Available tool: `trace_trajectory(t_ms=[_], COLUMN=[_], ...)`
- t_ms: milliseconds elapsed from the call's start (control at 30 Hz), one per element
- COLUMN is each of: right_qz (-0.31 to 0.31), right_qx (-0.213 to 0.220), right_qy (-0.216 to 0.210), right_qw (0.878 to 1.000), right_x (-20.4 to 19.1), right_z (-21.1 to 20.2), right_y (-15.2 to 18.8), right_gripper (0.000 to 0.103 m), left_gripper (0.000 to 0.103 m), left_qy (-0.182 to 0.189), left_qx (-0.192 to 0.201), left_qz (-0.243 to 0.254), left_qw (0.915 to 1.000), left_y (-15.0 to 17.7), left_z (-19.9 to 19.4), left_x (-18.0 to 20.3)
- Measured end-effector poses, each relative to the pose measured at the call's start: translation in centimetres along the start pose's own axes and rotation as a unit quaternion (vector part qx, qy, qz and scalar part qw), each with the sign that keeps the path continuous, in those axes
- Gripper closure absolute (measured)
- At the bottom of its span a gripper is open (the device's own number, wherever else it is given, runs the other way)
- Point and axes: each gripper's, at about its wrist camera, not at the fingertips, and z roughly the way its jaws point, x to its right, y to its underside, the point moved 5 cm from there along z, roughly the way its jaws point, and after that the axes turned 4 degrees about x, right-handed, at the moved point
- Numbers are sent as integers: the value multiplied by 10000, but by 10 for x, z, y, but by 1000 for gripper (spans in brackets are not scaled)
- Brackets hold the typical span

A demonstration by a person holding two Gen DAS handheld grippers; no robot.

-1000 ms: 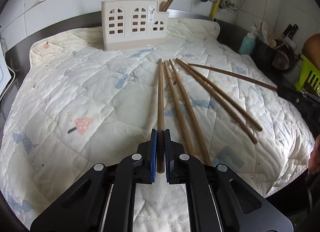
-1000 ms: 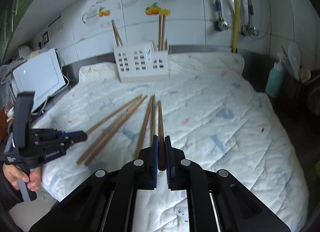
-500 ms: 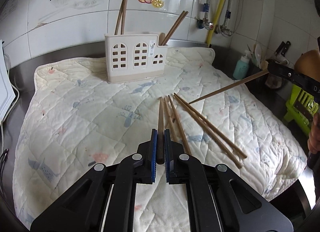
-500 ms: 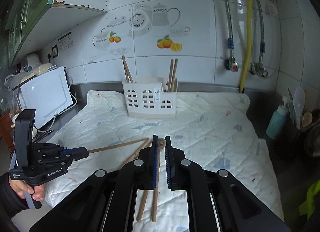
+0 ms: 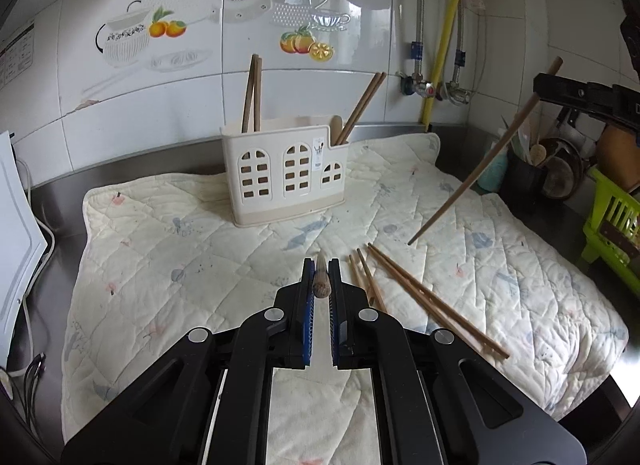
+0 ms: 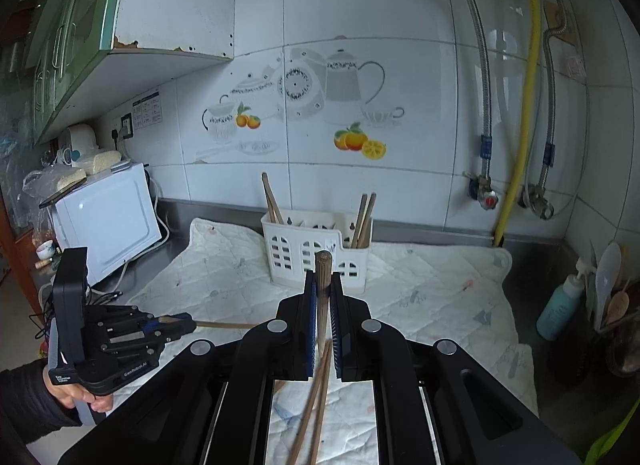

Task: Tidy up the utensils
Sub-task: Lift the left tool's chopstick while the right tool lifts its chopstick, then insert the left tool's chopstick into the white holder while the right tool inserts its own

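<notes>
A white utensil holder (image 5: 286, 173) stands at the back of the quilted mat (image 5: 160, 265), with chopsticks upright in its left and right compartments. My left gripper (image 5: 321, 265) is shut on one wooden chopstick (image 5: 322, 285), seen end-on and lifted off the mat. Several loose chopsticks (image 5: 420, 297) lie just right of it. My right gripper (image 6: 323, 277) is shut on another chopstick (image 6: 322, 265), held above the mat in front of the holder (image 6: 316, 253). From the left wrist view this chopstick (image 5: 472, 181) slants down from the right gripper (image 5: 538, 87). The left gripper (image 6: 188, 323) shows at lower left.
A white microwave (image 6: 108, 225) stands left of the mat. On the right are a teal bottle (image 6: 560, 305), a dark pot of spoons (image 5: 524, 177) and a green basket (image 5: 612, 221). Pipes run down the tiled wall behind.
Both grippers have risen, each lifting its chopstick off the mat. The right chopstick now hangs steeply in the air, and both views tilt up toward the wall.
</notes>
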Motion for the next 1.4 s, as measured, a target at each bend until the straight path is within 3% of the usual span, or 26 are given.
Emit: trace_trajectory(t_ms=[267, 567, 833, 1067, 1200, 1400], right_qz=[-207, -350, -262, -130, -126, -159], right_qx=[178, 229, 275, 260, 198, 8], right_qy=[-65, -35, 130, 241, 260, 250], right_qw=[9996, 9991, 9992, 9993, 9994, 9996], right_x=[-4, -1, 14, 31, 36, 39], right_z=[19, 58, 97, 129, 148, 170], right_y=[-47, -90, -113, -124, -122, -106], right_gripper=[97, 97, 97, 97, 97, 97], left_gripper=[98, 98, 98, 98, 98, 98], left_qy=[71, -255, -804, -987, -960, -897], left_qx=[121, 424, 1160, 1744, 1919, 1720], left_qz=[106, 245, 240, 226, 191, 110], left_qw=[9998, 9985, 9897, 9795, 9765, 9810], left_y=[-44, -110, -192, -250, -264, -256], left_z=[-1, 6, 7, 15, 30, 62], left_x=[-6, -35, -68, -77, -76, -77])
